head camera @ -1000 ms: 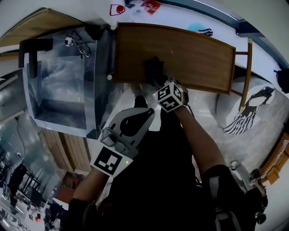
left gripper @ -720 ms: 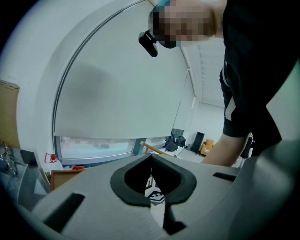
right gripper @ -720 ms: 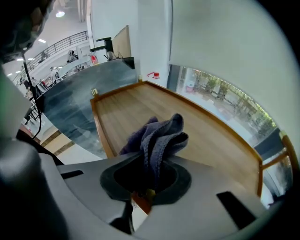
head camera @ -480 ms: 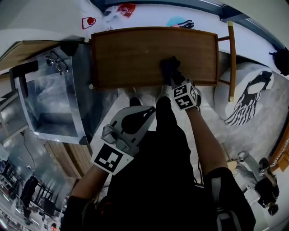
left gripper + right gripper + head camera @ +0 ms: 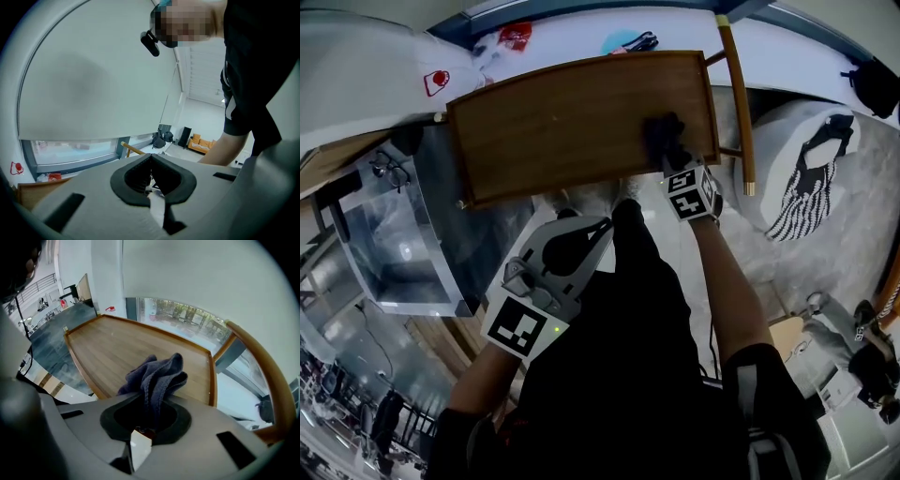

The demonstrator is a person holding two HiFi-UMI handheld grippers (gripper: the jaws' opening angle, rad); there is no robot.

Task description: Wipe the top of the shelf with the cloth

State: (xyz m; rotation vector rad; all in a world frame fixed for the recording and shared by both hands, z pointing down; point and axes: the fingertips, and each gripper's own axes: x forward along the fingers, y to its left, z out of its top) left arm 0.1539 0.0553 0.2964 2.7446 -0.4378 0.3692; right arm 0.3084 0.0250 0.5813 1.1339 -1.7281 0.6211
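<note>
While clamped in the right gripper [image 5: 151,408], the dark blue cloth [image 5: 157,373] is pressed on the shelf top [image 5: 122,348].
The left gripper [image 5: 151,172] is held closed, empty; the shelf [image 5: 572,122] is flanked by a wooden rail [image 5: 736,103] near the cloth and a clear bin [image 5: 394,234].

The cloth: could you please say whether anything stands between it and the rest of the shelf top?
Nothing visible does: the right gripper holds the cloth near the right end of the shelf top; the rest is bare.
</note>
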